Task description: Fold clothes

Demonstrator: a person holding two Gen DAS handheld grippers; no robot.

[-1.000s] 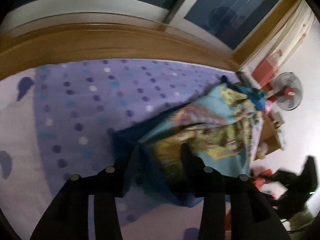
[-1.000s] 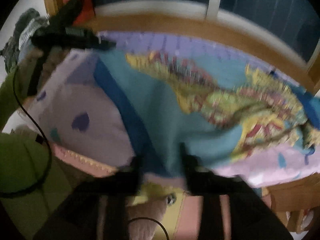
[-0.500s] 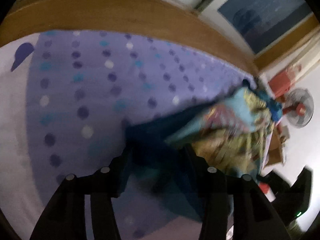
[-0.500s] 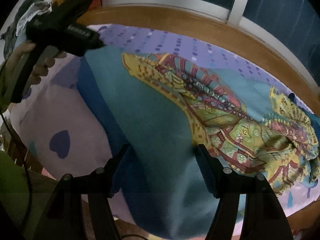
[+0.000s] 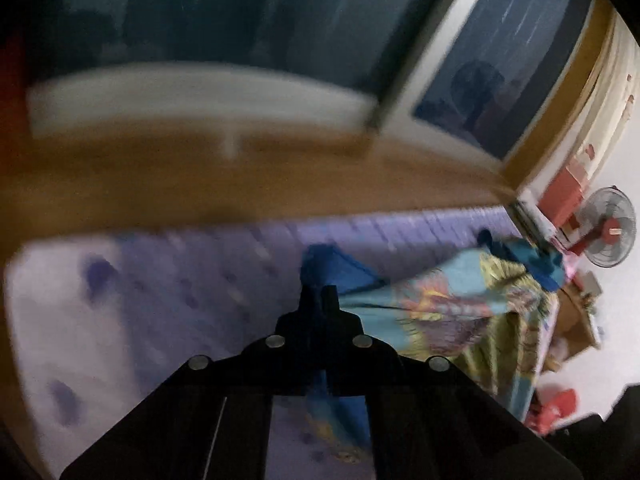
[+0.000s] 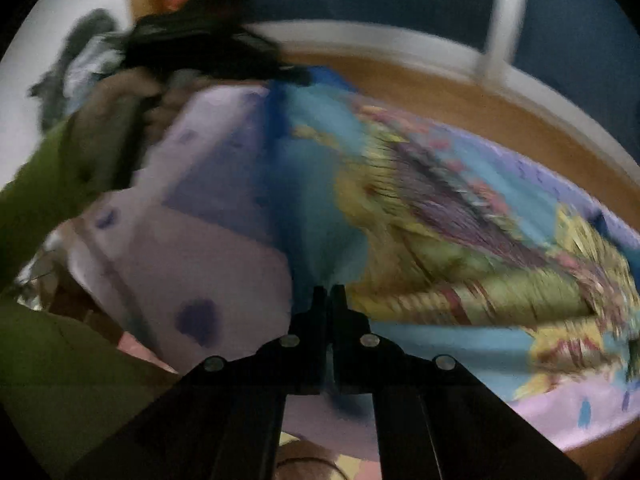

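Observation:
A light blue garment [image 6: 320, 184] with a dark blue hem and a yellow-and-purple print [image 6: 472, 248] is stretched above the bed. My right gripper [image 6: 329, 294] is shut on its near hem edge. My left gripper [image 5: 319, 294] is shut on the dark blue hem corner [image 5: 332, 268], and the printed garment [image 5: 448, 300] trails off to the right. In the right wrist view my left gripper [image 6: 298, 76] shows at the upper left, clamping the far corner, held by a hand in a green sleeve [image 6: 44, 184]. Both views are blurred by motion.
The bed has a lilac sheet [image 6: 192, 256] with purple dots and hearts [image 5: 160, 280]. A wooden window ledge [image 5: 240, 176] and dark window run behind it. A standing fan [image 5: 610, 232], red boxes and clutter sit at the right. A clothes pile [image 6: 76, 68] lies at the upper left.
Both grippers went from open around the hem to shut on it. The garment has been lifted and pulled taut, and both cameras have tilted up toward the window.

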